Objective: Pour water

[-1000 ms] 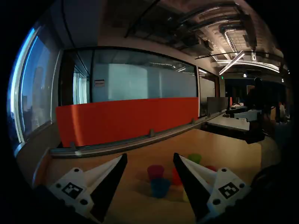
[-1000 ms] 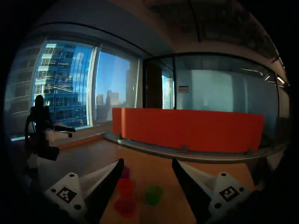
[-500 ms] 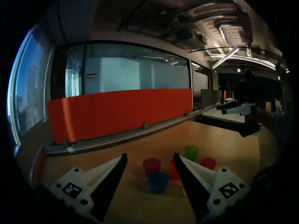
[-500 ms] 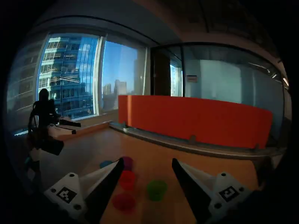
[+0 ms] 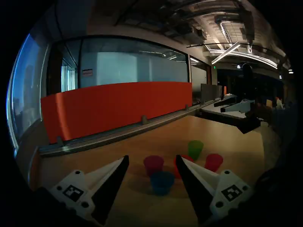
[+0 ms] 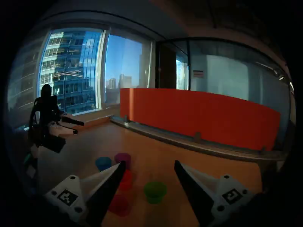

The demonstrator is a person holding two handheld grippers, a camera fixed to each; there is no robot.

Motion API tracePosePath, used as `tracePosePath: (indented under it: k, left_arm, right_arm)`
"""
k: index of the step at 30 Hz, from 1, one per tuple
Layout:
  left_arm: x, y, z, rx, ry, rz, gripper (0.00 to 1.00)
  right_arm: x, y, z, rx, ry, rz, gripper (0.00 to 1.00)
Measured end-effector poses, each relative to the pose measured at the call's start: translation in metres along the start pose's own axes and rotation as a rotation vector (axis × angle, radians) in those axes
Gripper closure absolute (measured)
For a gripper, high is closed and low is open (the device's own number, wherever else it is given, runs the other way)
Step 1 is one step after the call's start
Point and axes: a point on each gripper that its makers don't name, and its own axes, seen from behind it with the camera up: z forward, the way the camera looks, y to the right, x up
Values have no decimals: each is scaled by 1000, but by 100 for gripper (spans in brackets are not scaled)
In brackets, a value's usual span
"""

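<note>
Several small plastic cups stand grouped on a wooden table (image 5: pixel 227 143). In the left gripper view a blue cup (image 5: pixel 162 182) is nearest, a magenta cup (image 5: pixel 153 164) stands behind it, a green cup (image 5: pixel 195 148) and a red cup (image 5: pixel 213 162) are to the right, and another red cup (image 5: pixel 177 168) is half hidden by my finger. My left gripper (image 5: pixel 151 158) hovers open over them and holds nothing. In the right gripper view the green cup (image 6: pixel 155 191) sits between the fingers of my right gripper (image 6: pixel 149 163), which is open and empty. The blue cup (image 6: pixel 103 163) and purple cup (image 6: pixel 123 159) stand farther left.
An orange divider panel (image 5: pixel 117 108) on a metal rail runs along the table's far edge. Large windows (image 6: pixel 72 72) are on one side. The right gripper (image 5: pixel 231 119) is held at the table's right end; the left gripper (image 6: pixel 74 128) and its holder's hand are at the left end.
Both views have tipped downward over the last second, so more of the table and more cups are in sight. The cups have not moved and both grippers stay open.
</note>
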Motion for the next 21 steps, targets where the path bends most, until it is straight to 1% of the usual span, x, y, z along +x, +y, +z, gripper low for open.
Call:
tracePosePath:
  k: [5,11,15,21]
  left_arm:
    - [-15,1,9,-17,-32,-6,8]
    - [-37,7,20,-46,-79,-2,9]
    - [-52,11,26,-61,-115,8,9]
    - [-73,15,35,-84,-167,14,8]
  right_arm:
    - [-13,4,10,15,-34,0,1]
    - [-39,6,22,33,-90,0,1]
    - [-57,11,29,33,-131,-4,0]
    - [-78,17,35,29,-179,-16,1]
